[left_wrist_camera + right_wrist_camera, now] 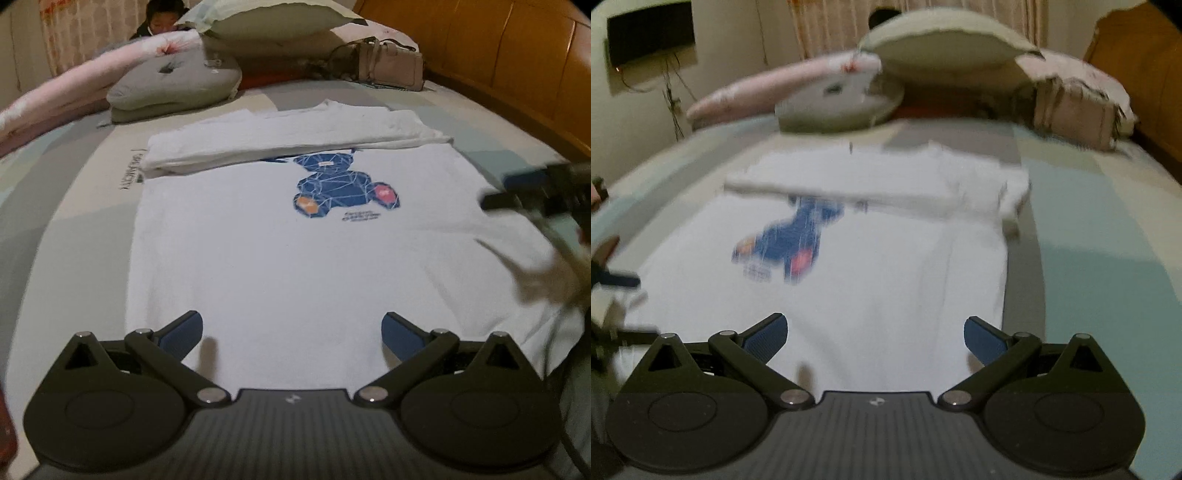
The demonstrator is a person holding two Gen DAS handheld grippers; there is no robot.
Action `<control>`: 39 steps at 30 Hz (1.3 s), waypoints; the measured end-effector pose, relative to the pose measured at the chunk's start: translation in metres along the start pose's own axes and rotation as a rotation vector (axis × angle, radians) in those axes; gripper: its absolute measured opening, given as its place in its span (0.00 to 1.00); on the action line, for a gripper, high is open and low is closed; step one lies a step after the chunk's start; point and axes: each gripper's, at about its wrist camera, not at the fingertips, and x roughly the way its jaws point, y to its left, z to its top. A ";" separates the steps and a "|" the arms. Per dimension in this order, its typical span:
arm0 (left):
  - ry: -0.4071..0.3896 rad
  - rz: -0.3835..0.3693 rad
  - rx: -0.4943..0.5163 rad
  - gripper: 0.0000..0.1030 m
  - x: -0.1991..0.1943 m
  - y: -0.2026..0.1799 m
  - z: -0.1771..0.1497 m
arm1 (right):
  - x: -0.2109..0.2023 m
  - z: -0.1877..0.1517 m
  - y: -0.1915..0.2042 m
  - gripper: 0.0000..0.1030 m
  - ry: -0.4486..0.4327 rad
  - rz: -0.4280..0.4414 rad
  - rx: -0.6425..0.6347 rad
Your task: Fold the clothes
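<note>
Left wrist view looks along the bed point(74, 206), where a white T-shirt point(280, 258) lies spread flat, print side up, over most of the near half of the patterned sheet. Its far end has been turned back toward the camera in one long band point(295, 144) that covers the top of the blue bear print point(343, 184), so I judge the first fold done. The body below that band is a single smooth layer, with sides and hem not yet brought in, so most of the folding appears to be left. Beyond the shirt sit stacked pillows point(177, 81), a rolled pink quilt point(66, 92) and a beige handbag point(391, 66) against the wooden headboard; a person is partly visible behind the pillows.

At the shirt's right edge the cloth rises in a small peak point(546, 273), beside the blurred right tool point(517, 195); whether that tool touches the cloth I cannot tell from this side.

Right wrist view, smeared by motion, shows the right tool point(875, 332) with its fingers spread wide and nothing between them, over the near hem. The left tool point(291, 328) is likewise spread apart and empty, hovering above the near part of the shirt.
</note>
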 end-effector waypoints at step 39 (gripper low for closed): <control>0.047 -0.031 0.067 0.99 0.027 -0.003 0.012 | 0.030 -0.018 0.039 1.00 0.151 -0.050 -0.055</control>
